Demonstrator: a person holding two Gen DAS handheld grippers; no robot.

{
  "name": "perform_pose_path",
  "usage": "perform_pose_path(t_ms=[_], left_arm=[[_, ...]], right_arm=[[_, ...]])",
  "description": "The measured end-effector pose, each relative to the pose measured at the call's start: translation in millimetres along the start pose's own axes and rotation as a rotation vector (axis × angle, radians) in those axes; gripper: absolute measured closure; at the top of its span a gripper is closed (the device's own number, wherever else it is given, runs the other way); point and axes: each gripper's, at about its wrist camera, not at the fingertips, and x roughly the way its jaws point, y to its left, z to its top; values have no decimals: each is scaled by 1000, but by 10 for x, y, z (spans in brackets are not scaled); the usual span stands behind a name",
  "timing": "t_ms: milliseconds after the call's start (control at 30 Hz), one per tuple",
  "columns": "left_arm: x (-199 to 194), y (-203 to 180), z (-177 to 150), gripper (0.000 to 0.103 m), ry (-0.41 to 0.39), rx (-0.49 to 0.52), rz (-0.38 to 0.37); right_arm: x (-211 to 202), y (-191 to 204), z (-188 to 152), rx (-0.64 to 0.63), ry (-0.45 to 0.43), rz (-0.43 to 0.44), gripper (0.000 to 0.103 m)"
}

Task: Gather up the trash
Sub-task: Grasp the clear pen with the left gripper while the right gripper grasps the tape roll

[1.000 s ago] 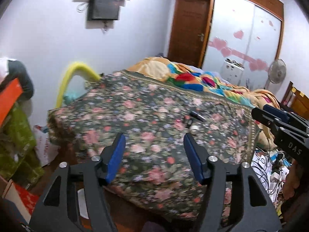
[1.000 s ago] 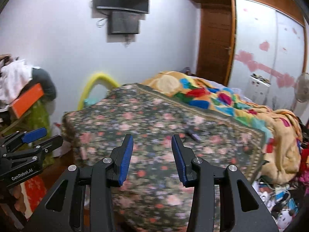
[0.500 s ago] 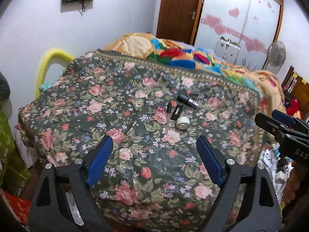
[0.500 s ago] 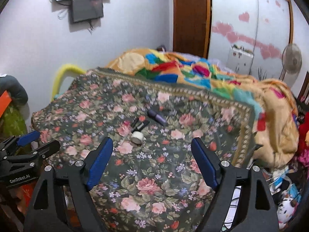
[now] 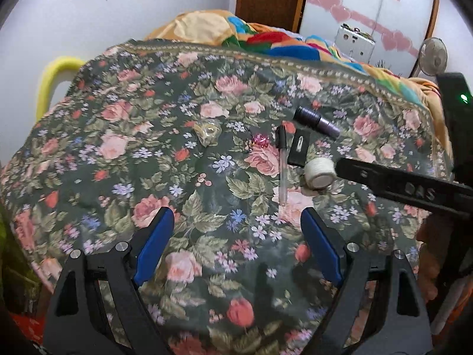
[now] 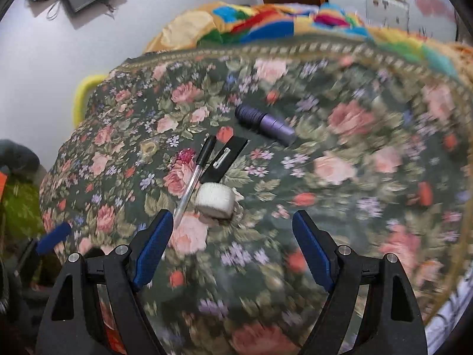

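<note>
The left hand-held gripper (image 5: 236, 236) stood wide open and empty over the floral bedspread (image 5: 147, 153), touching nothing. Just beyond its tips lay a clear pen (image 5: 282, 165), long axis running away from the gripper, black cap at the far end. The right hand-held gripper (image 6: 233, 236), equally wide and empty, had a white tape roll (image 6: 215, 199) lying just ahead. Farther off lay a purple cylinder (image 5: 317, 119), angled across the bed.

Even, soft indoor light, no harsh glare. The right wrist view smears with motion blur toward the right. Both views bow at dark fisheye corners.
</note>
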Motion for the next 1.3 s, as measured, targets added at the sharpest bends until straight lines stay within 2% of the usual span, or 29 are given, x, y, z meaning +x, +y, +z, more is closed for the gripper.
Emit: perform_pose_path(t_ms=[100, 167, 233, 267, 467, 600, 667, 867, 1067, 1300], left_arm=[[155, 10, 28, 24, 4, 3, 1], [246, 8, 49, 28, 14, 10, -10], [327, -4, 64, 32, 24, 13, -30], [365, -19, 75, 36, 31, 16, -41], [602, -192, 169, 54, 62, 50, -99], [777, -374, 255, 73, 79, 98, -120], [875, -440, 295, 77, 96, 108, -129], [987, -605, 347, 96, 76, 173, -61], [874, -618, 273, 96, 88, 176, -57], [295, -625, 265, 96, 56, 153, -93]], right_arm=[[227, -15, 61, 25, 34, 32, 34], [354, -16, 82, 29, 60, 50, 45], [450, 10, 87, 12, 84, 67, 64], [474, 25, 71, -3, 94, 74, 67], [306, -40, 10, -30, 9, 7, 68], [213, -165, 15, -27, -13, -33, 68], [189, -214, 26, -29, -17, -49, 68], [124, -272, 29, -44, -30, -85, 68], [-21, -255, 8, -48, -49, -101, 68], [-330, -107, -19, -67, -76, -110, 68]])
